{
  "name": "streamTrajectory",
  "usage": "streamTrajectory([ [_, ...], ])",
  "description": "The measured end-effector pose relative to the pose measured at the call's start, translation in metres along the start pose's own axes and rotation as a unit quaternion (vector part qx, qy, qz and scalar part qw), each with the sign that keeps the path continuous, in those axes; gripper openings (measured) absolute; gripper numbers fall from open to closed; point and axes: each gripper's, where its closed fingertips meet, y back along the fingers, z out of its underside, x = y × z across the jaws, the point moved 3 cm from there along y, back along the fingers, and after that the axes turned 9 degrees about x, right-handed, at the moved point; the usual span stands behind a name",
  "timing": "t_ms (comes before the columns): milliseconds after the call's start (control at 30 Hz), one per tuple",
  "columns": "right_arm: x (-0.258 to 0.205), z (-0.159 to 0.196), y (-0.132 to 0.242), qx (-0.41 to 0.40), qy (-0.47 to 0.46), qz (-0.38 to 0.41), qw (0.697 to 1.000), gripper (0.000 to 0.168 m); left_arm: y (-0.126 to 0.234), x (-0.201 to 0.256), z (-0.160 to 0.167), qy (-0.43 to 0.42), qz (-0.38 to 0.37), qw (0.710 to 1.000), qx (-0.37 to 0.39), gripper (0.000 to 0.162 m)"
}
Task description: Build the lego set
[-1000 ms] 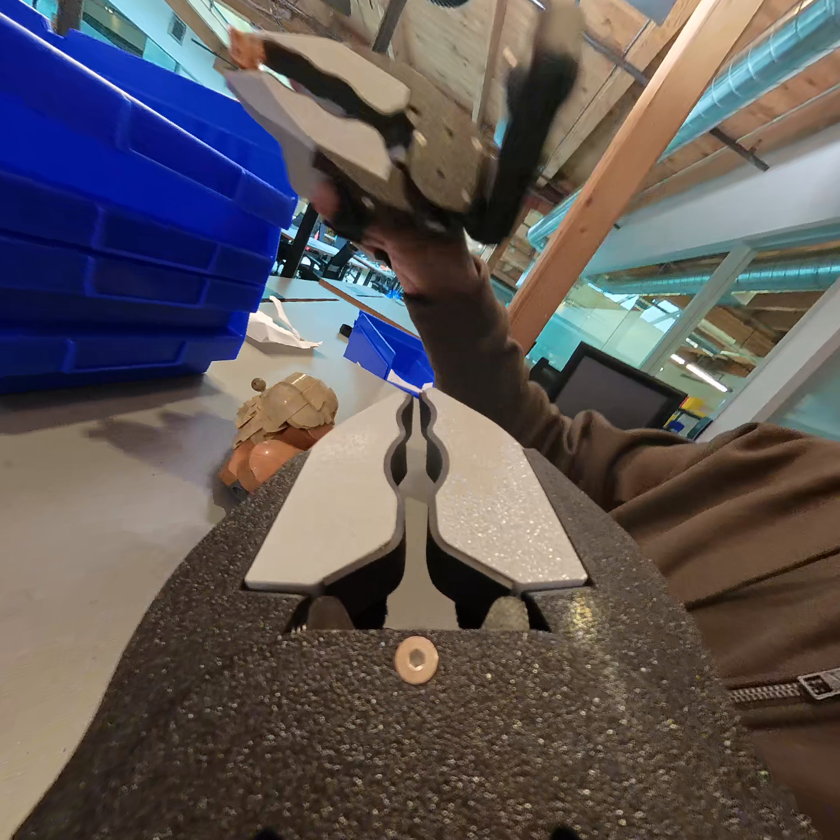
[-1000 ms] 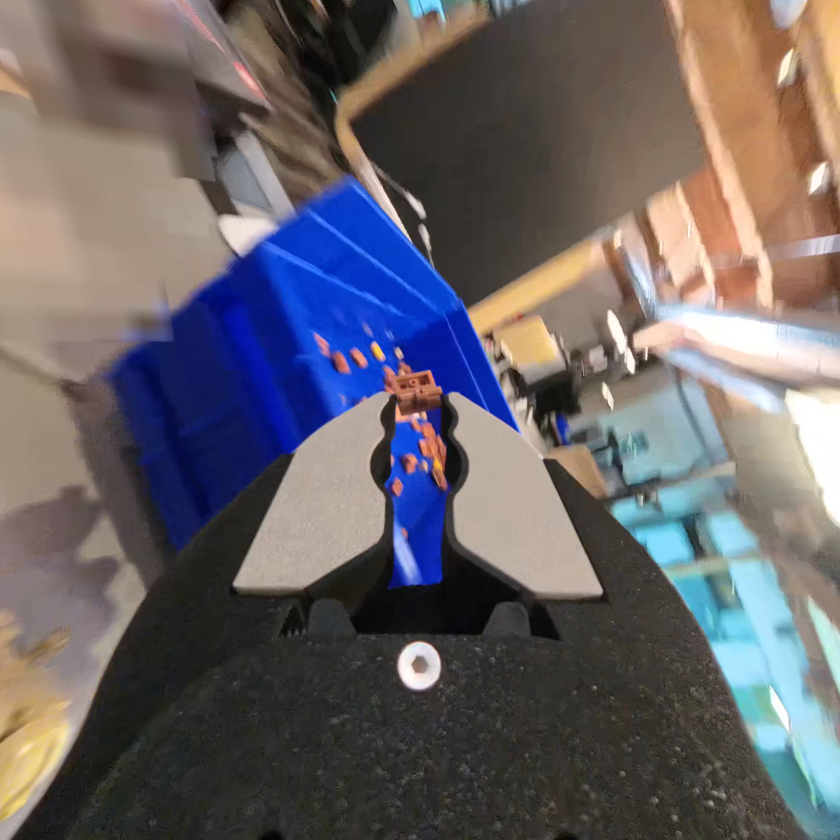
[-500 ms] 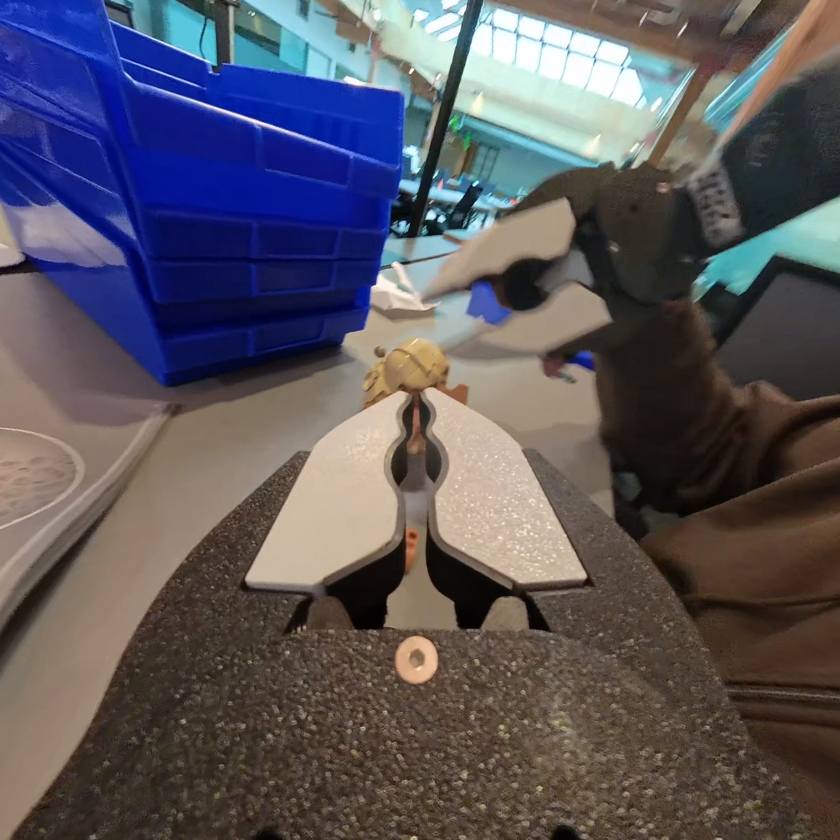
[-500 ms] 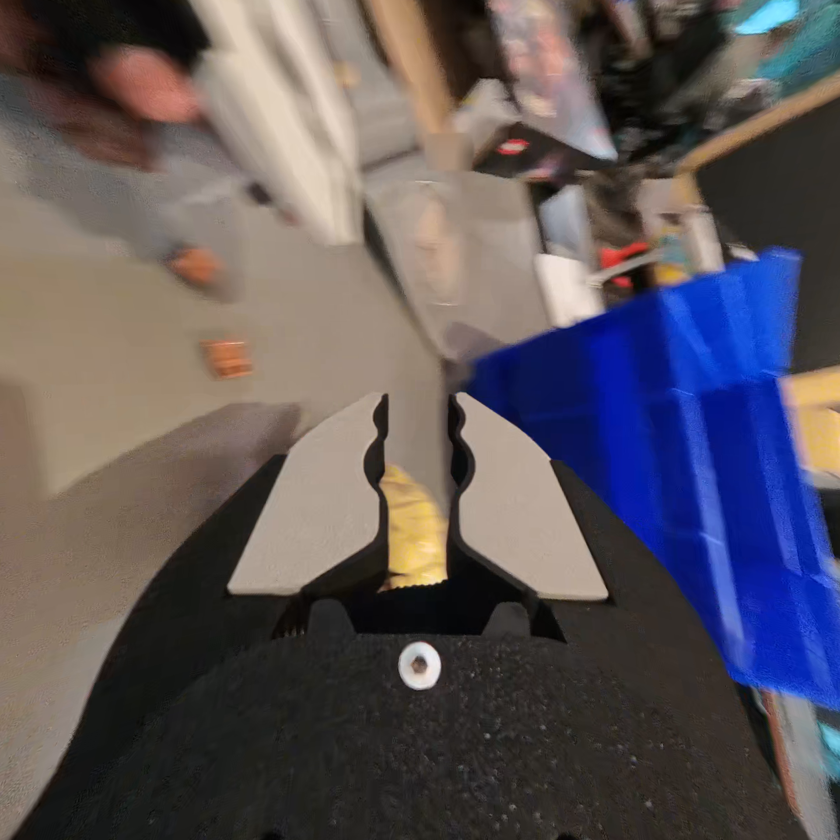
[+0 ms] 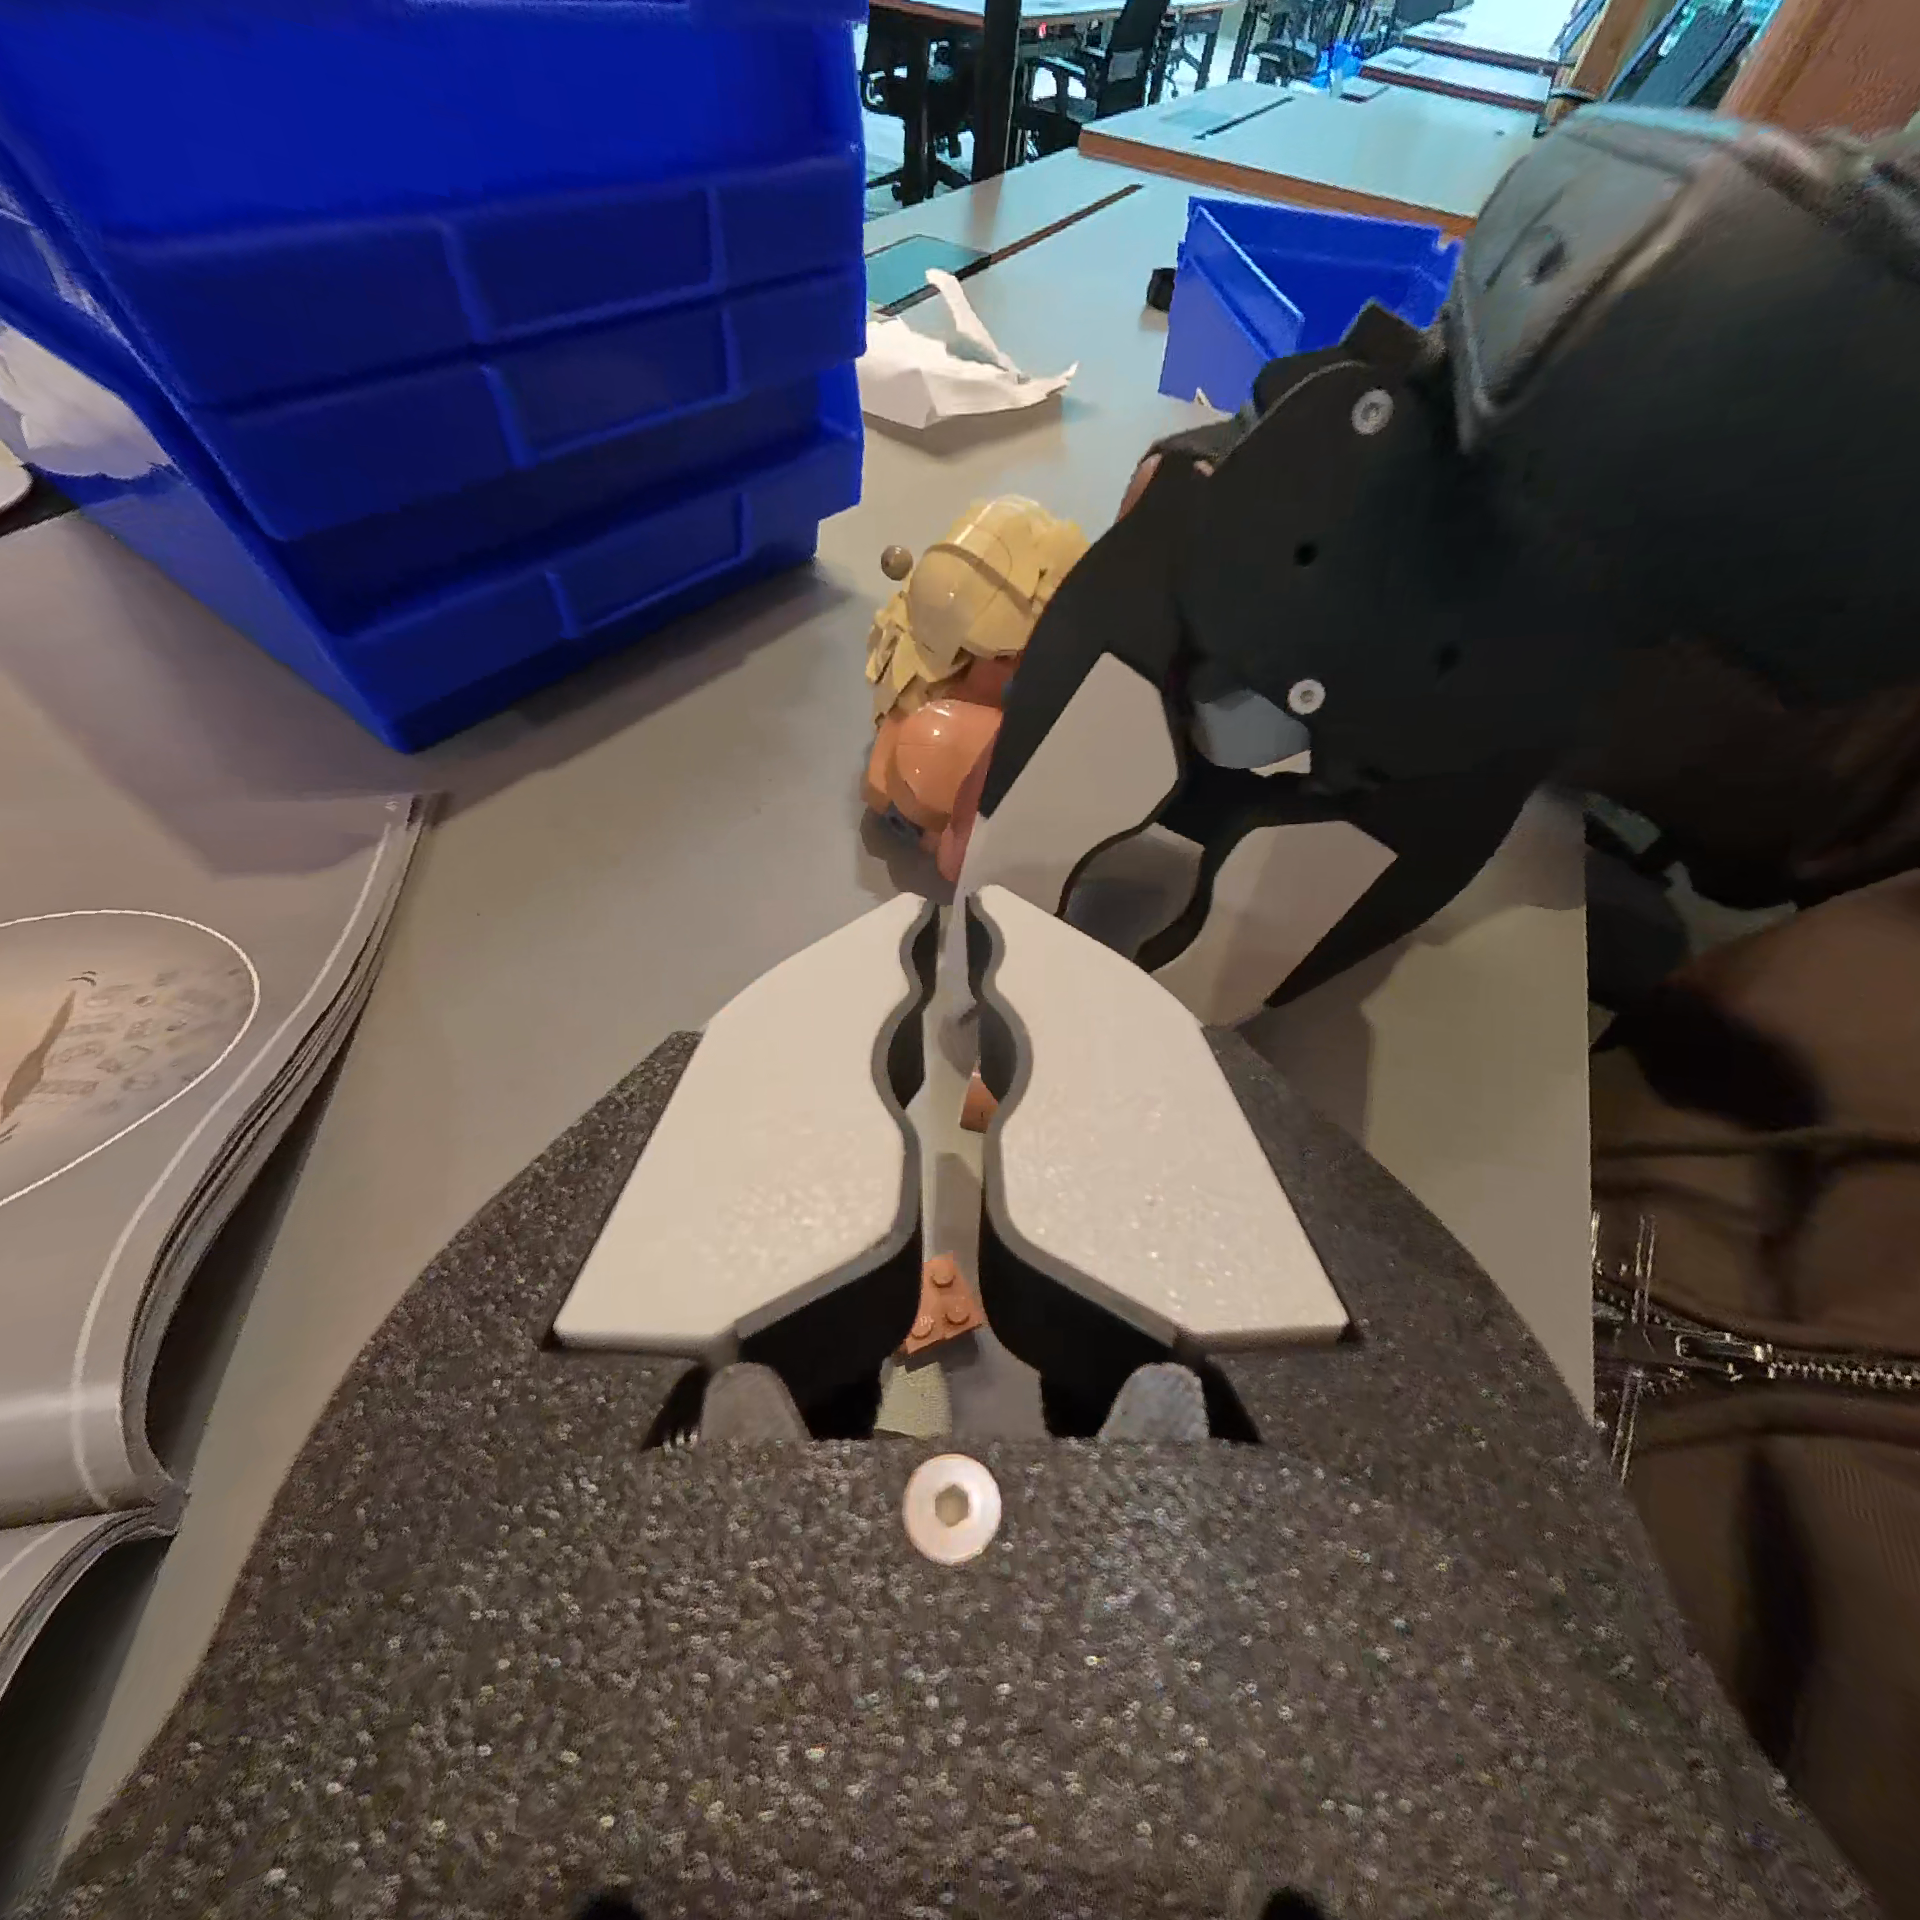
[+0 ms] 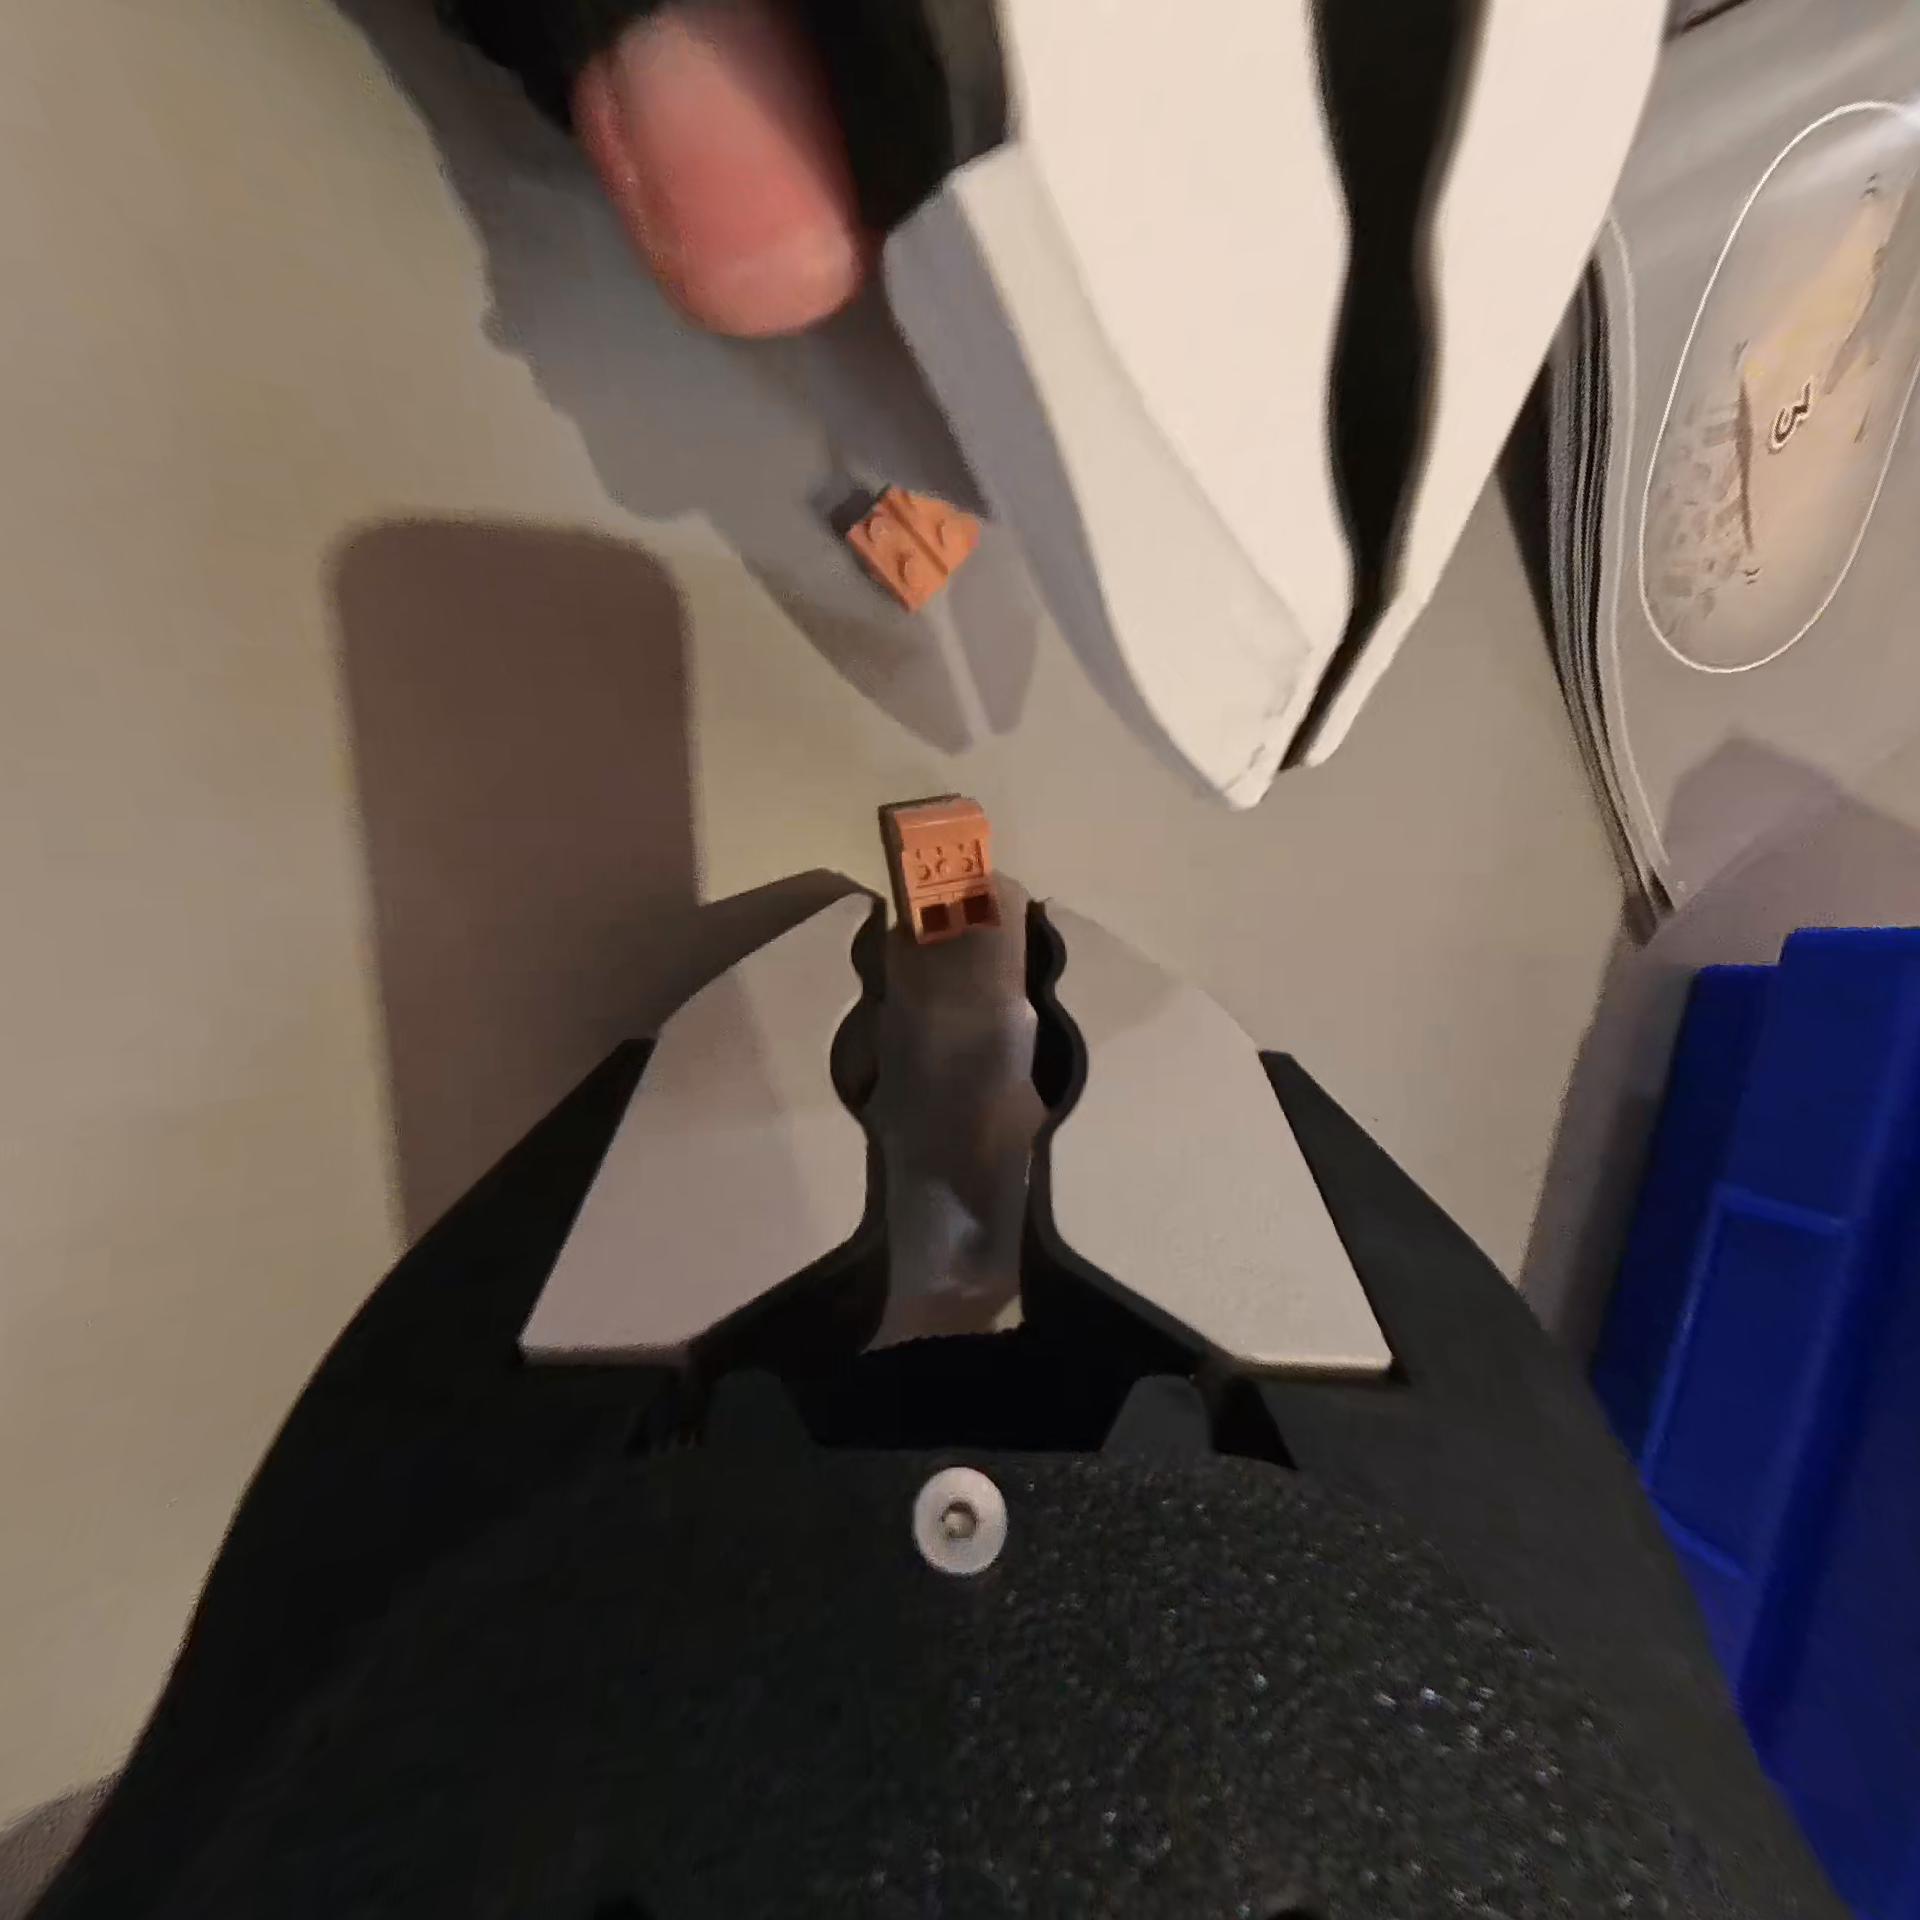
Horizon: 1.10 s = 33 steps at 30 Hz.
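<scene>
Nose-down over the grey worktop (image 6: pixel 208 520) with the right gripper (image 6: pixel 951 909), released and spread wider than the small orange-brown brick (image 6: pixel 940 868) just at its tips. Looks to be resting on the worktop there, nearer one fingertip than the other, not pinched. Crowding in from above with the left gripper (image 6: pixel 1278 764), clenched on nothing, tips close beside that brick. Just beyond, in its shadow, an orange wedge plate (image 6: pixel 912 551), loose, flat, studs up. Farther off in the left wrist view, the tan-and-flesh lego model (image 5: pixel 966 634) near the stacked blue bins (image 5: pixel 468 312), with the instruction booklet (image 5: pixel 156 1039) open alongside.

Now the danger. Could shove the brick sideways by closing off-centre, then tip it or squirt it out across the smooth worktop. Could jam a fingertip on the surface by dropping a touch too low, and flick the piece away. Tight quarters too: might clip one gripper against the other and spoil the aim. Might also drag the wedge plate along with the left gripper, or push it towards the booklet. Worth squaring up over the brick before squeezing.
</scene>
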Motion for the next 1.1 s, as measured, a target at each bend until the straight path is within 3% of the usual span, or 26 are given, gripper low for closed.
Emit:
streamTrajectory([
  [433, 0.000, -0.002, -0.002, 0.033, -0.047, 0.021, 0.998, 0.018, -0.001, -0.003, 0.002, -0.004, -0.007, 1.000, -0.005, 0.005],
  [600, 0.007, -0.011, 0.027, 0.157, -0.113, 0.023, 0.981, 0.017, 0.003, -0.002, -0.009, -0.025, -0.002, 0.999, 0.031, 0.007],
  [733, 0.023, -0.016, 0.060, 0.275, -0.203, -0.006, 0.940, 0.017, 0.009, 0.001, -0.021, -0.066, 0.016, 0.995, 0.071, 0.020],
  [867, 0.025, -0.013, 0.073, 0.319, -0.251, -0.051, 0.912, 0.017, 0.012, 0.009, -0.021, -0.159, 0.045, 0.985, 0.056, 0.039],
  [967, 0.025, -0.011, 0.074, 0.324, -0.269, -0.072, 0.904, 0.017, 0.007, 0.015, -0.019, -0.288, 0.067, 0.955, 0.005, 0.047],
  [1100, 0.023, -0.010, 0.073, 0.322, -0.279, -0.093, 0.900, 0.017, -0.006, 0.022, -0.023, -0.485, 0.096, 0.868, -0.038, 0.047],
])
